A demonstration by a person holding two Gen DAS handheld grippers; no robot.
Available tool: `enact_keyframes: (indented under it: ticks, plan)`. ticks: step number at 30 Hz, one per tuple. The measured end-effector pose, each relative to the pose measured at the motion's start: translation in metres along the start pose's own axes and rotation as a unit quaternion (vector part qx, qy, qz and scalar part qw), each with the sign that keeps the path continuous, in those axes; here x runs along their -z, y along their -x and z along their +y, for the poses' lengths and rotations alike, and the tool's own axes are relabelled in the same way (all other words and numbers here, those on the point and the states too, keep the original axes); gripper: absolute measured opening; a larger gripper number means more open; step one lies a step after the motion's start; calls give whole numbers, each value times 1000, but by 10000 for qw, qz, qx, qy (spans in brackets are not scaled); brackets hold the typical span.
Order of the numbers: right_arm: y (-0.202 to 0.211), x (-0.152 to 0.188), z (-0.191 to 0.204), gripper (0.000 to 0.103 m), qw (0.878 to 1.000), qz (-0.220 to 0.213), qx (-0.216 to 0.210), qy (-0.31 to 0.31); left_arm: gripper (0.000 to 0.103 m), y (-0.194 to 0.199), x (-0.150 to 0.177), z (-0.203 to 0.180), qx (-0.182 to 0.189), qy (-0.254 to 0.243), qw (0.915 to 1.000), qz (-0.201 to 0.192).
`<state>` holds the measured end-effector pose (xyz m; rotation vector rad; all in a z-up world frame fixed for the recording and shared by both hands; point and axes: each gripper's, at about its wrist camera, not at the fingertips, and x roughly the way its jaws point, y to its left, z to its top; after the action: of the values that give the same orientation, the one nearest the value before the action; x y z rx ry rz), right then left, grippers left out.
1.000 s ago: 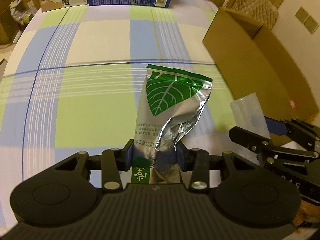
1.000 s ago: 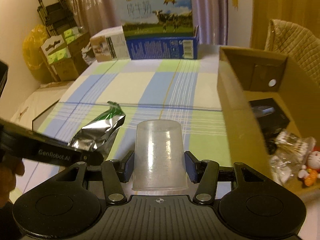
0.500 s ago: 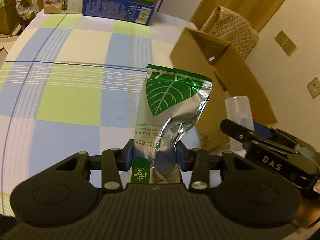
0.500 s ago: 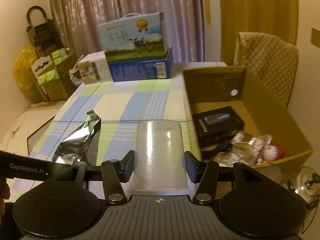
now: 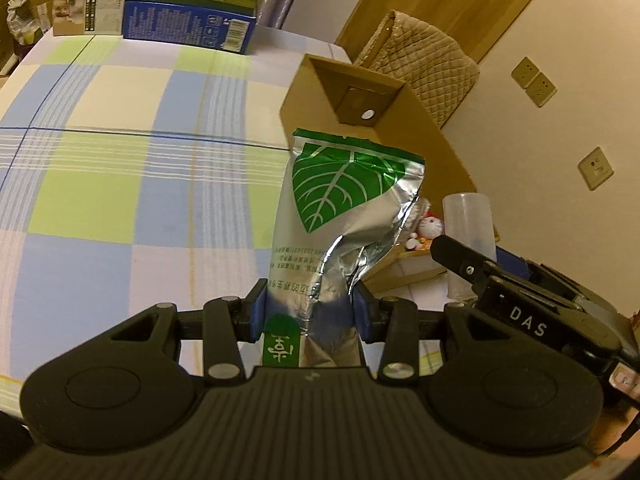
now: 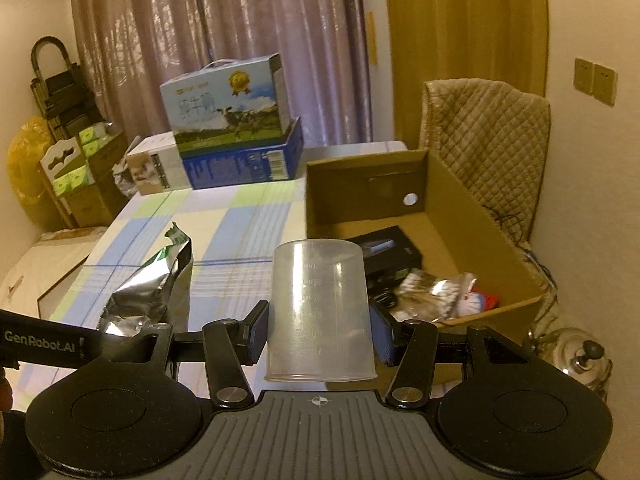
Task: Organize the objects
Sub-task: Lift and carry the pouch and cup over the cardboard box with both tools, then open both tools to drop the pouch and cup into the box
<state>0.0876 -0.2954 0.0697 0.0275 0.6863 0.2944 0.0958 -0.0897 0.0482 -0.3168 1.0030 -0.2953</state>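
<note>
Two wrist fisheyes, each looking forward and downward along its own fingers.

The left view sat close over the checked tablecloth [image 5: 120,200], with the cardboard box [image 5: 424,152] at right of frame. The right view faced the curtain, box [image 6: 492,240] at centre right. Both shared the box, the tablecloth, the stacked cartons [image 5: 192,20] and each other's gripper at a frame edge.

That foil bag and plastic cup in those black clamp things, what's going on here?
A person is tidying up with a handheld gripper in each hand. The left gripper has its jaws closed on a silver foil bag with a green leaf. The right gripper holds an upside-down clear measuring cup. Both are up over the table near an open cardboard box already holding several items.
</note>
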Motion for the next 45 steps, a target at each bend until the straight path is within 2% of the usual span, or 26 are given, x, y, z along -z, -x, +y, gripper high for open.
enact_keyframes:
  ticks: [9, 18, 29, 41, 44, 45]
  plan:
    - [10, -16, -28, 50, 9997, -136, 201, -22, 37, -3, -15, -32, 357, 46, 9993, 38]
    - [6, -42, -72, 50, 9986, -235, 472, -80, 37, -23, -55, -76, 615, 119, 9980, -36]
    - [-27, -64, -117, 50, 9984, -171, 512, -175, 37, -81, -101, -103, 501, 365, 9981, -24]
    - [-64, -66, -137, 50, 9987, -1, 444, -232, 37, -119, -120, -109, 328, 433, 9985, 8]
    - [-69, -67, -139, 50, 9988, 25, 440, -233, 41, -126, -122, -108, 288, 415, 9987, 70]
    - [-70, -66, -139, 50, 9988, 34, 437, -230, 49, -127, -122, -107, 244, 451, 9987, 39]
